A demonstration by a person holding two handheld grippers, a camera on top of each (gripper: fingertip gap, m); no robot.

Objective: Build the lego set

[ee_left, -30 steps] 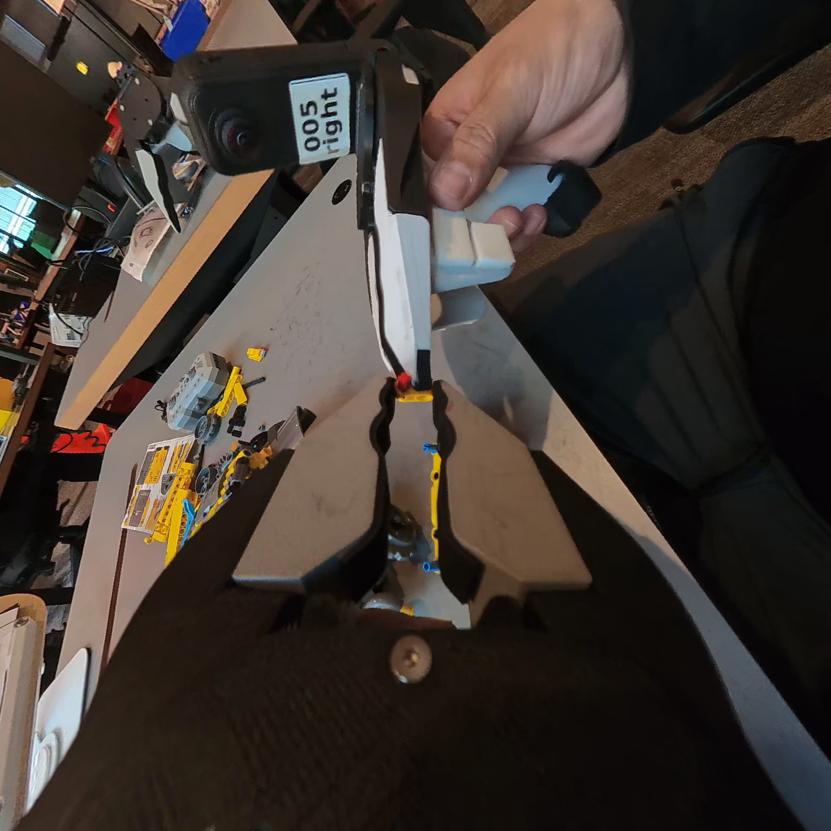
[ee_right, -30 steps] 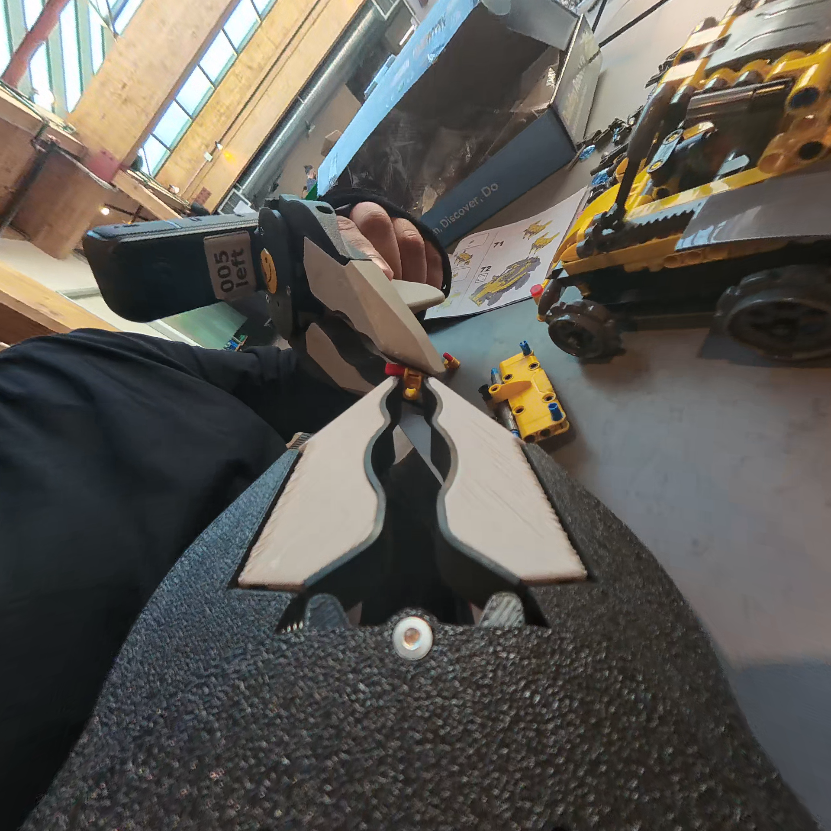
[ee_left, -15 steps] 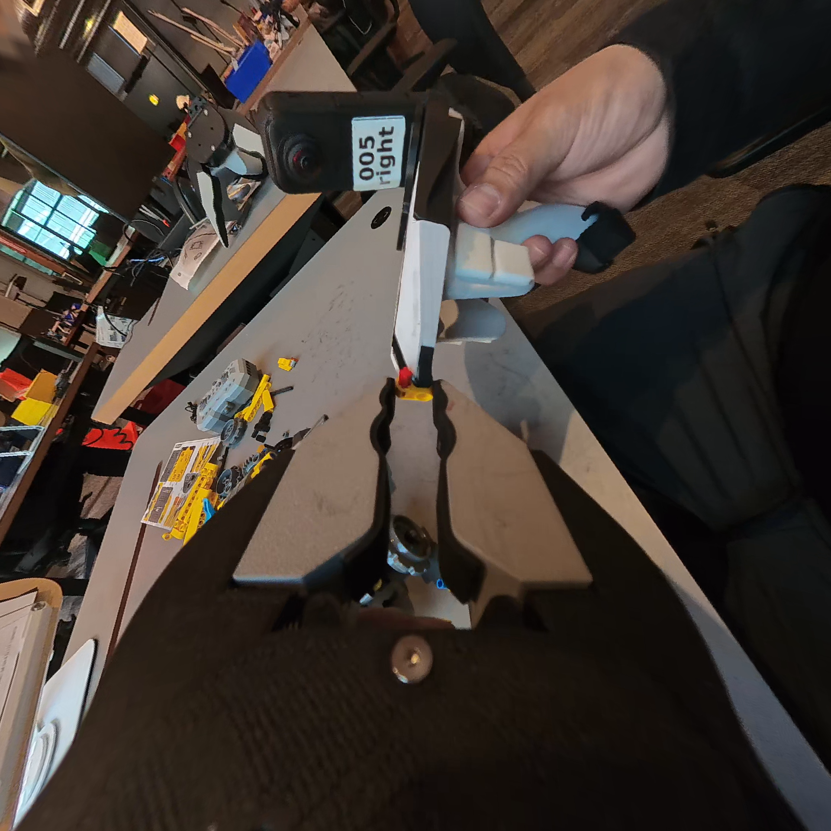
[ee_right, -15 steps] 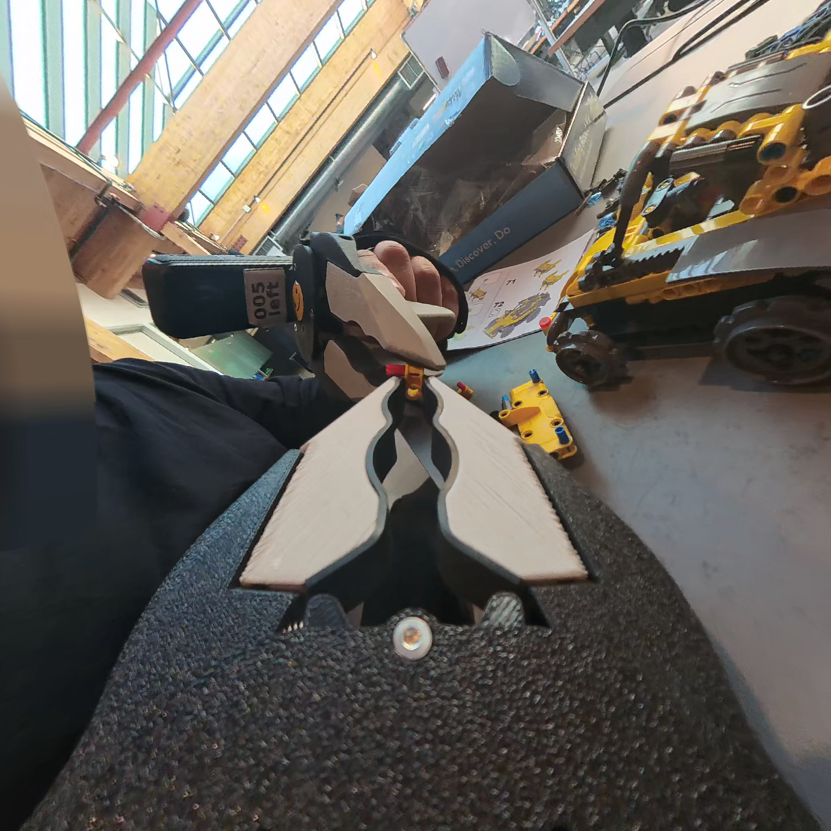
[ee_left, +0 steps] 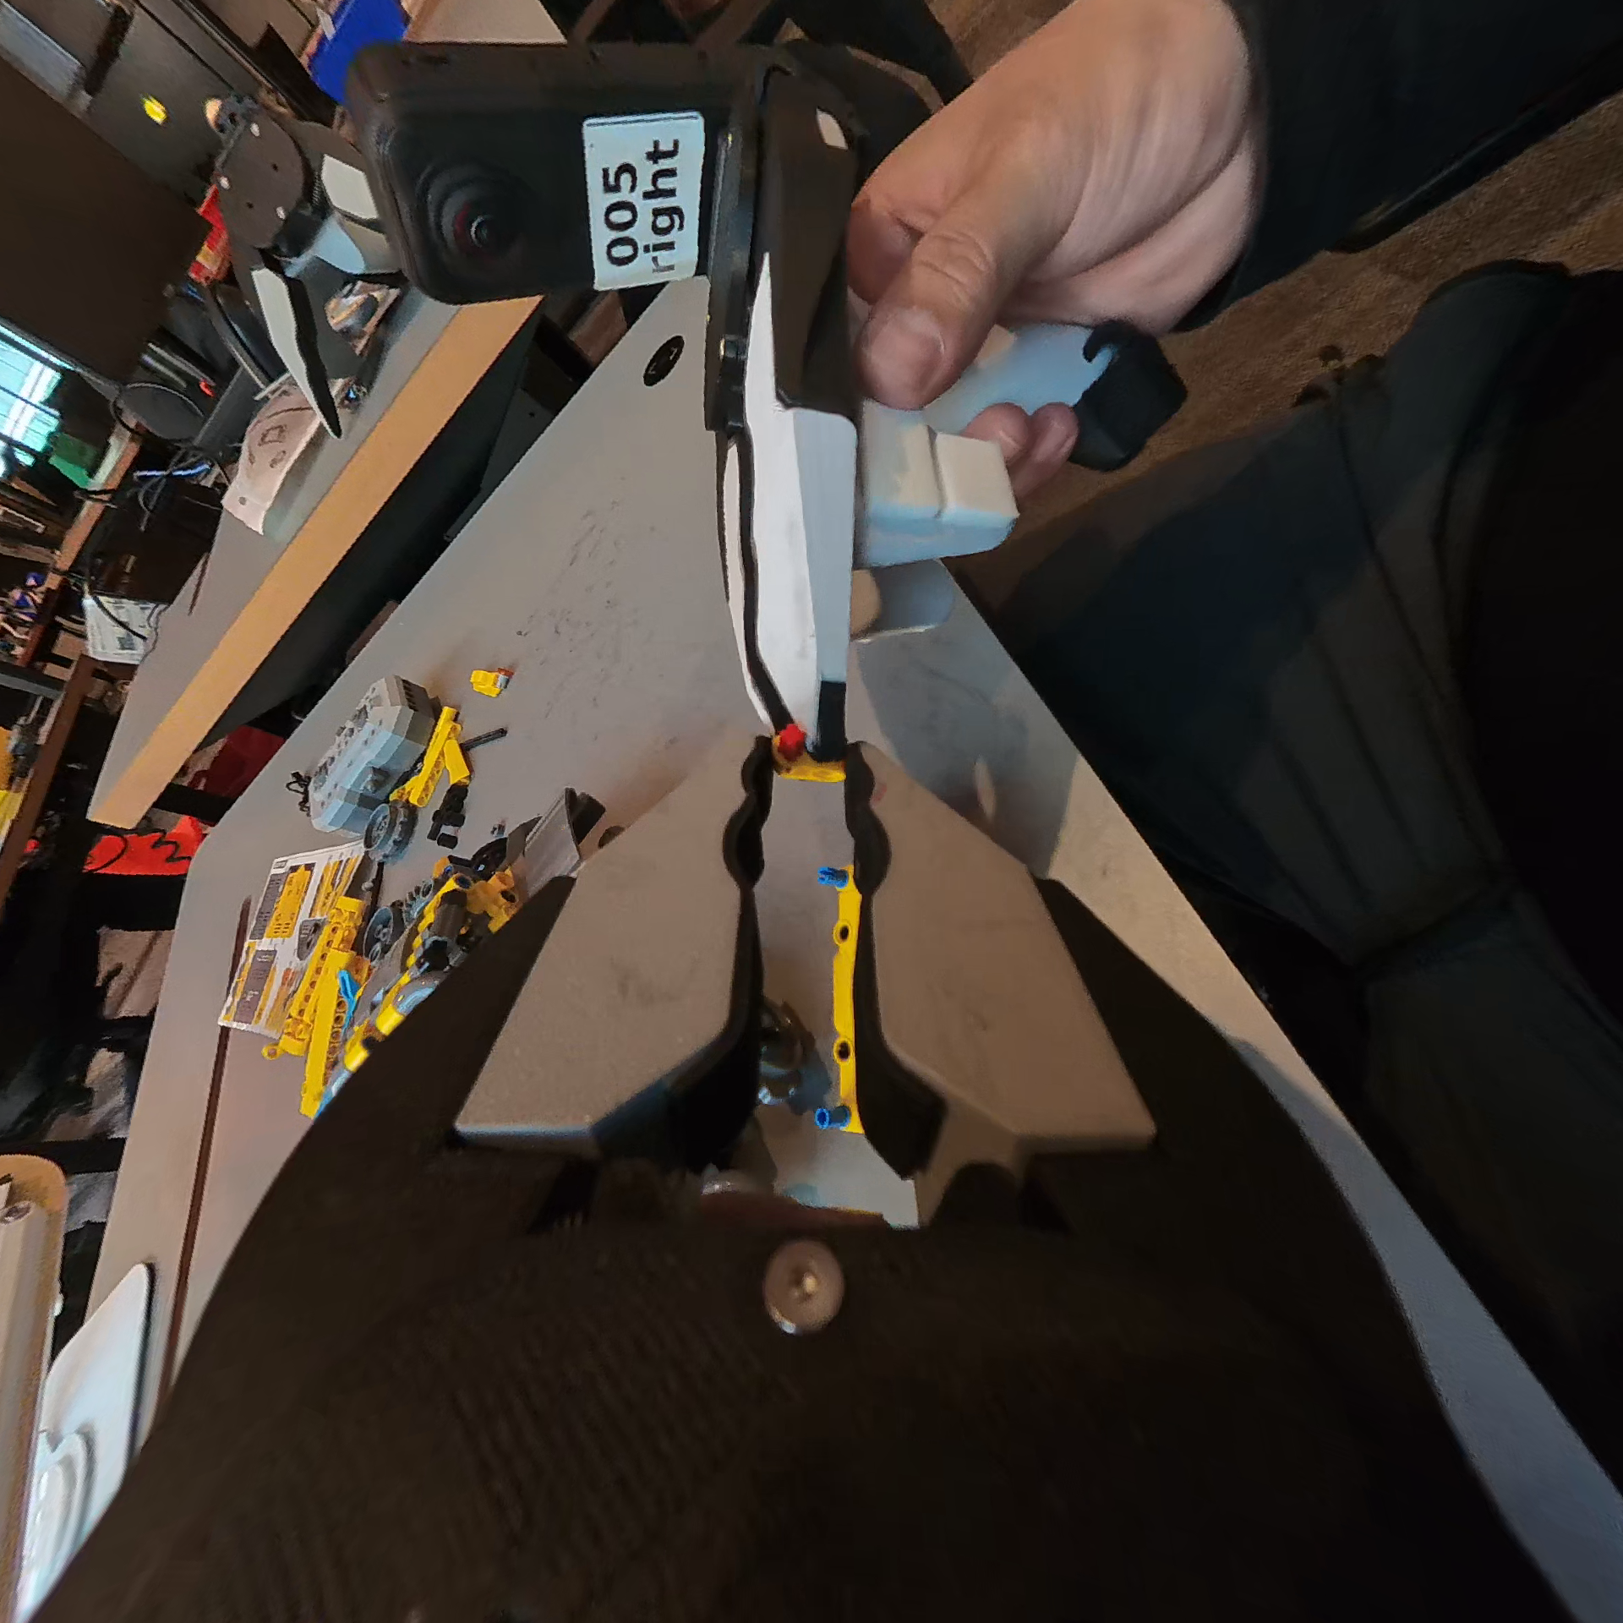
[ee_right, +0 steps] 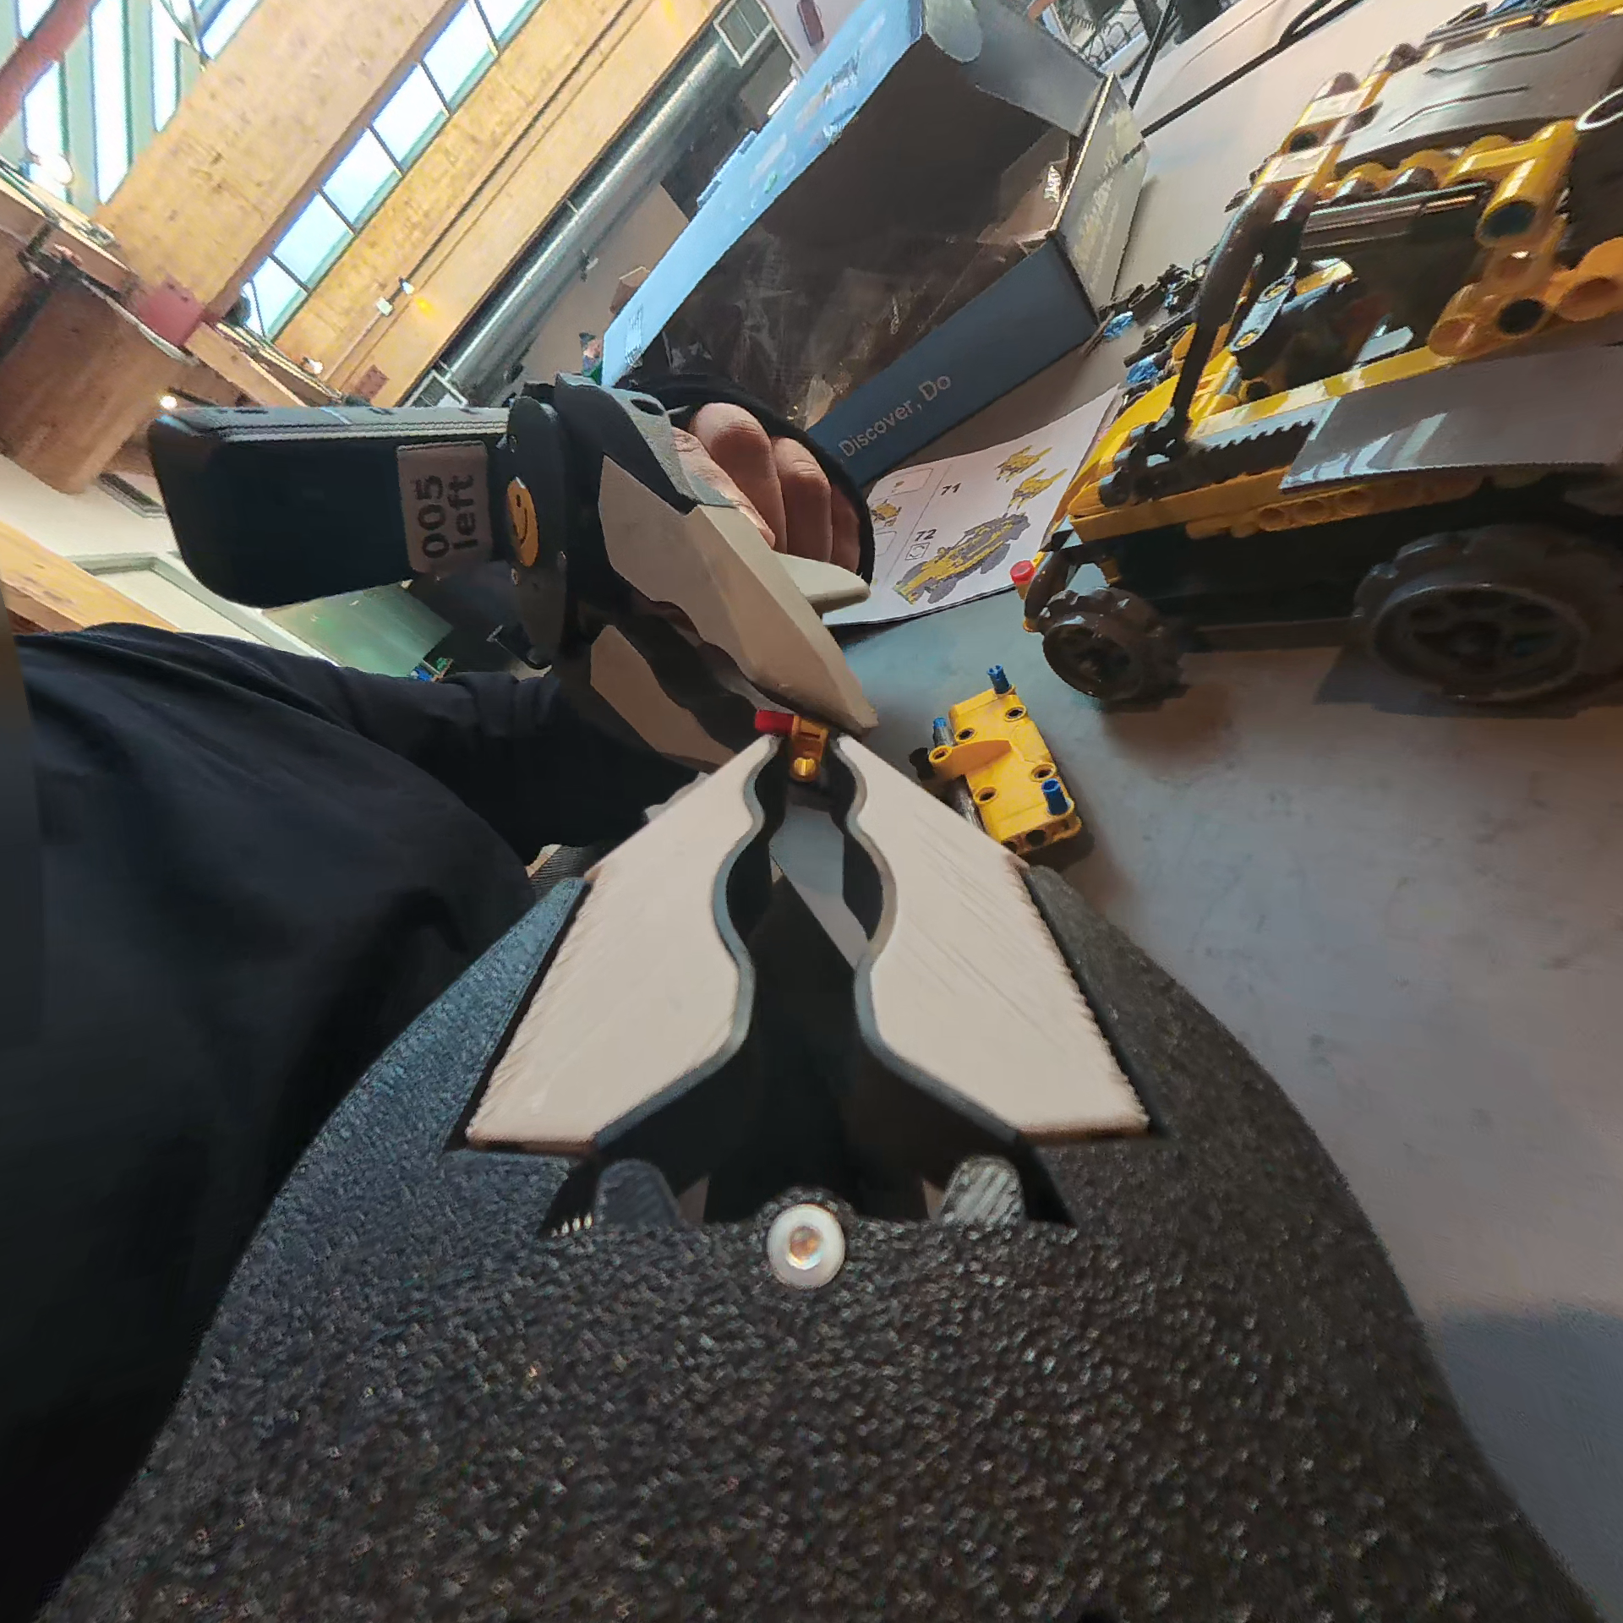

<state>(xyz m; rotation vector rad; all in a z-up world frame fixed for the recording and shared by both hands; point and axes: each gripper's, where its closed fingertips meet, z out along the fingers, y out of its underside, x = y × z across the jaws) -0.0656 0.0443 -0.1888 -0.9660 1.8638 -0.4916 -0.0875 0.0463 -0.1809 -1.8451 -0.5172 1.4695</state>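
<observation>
Left wrist view shows little changed over the last second: both tools, left (ee_left: pixel 806 762) and right (ee_right: pixel 804 746), stay pinched, apparently on one yellow piece (ee_left: pixel 808 771) above the worktop (ee_left: pixel 597 597).

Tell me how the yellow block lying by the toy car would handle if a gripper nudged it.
The yellow block looks like stiff plastic, so it probably won't flex. It lies flat on the smooth table and looks small, so it would likely slide rather than tip. Its blue pins stick out and may catch or pop loose.
</observation>
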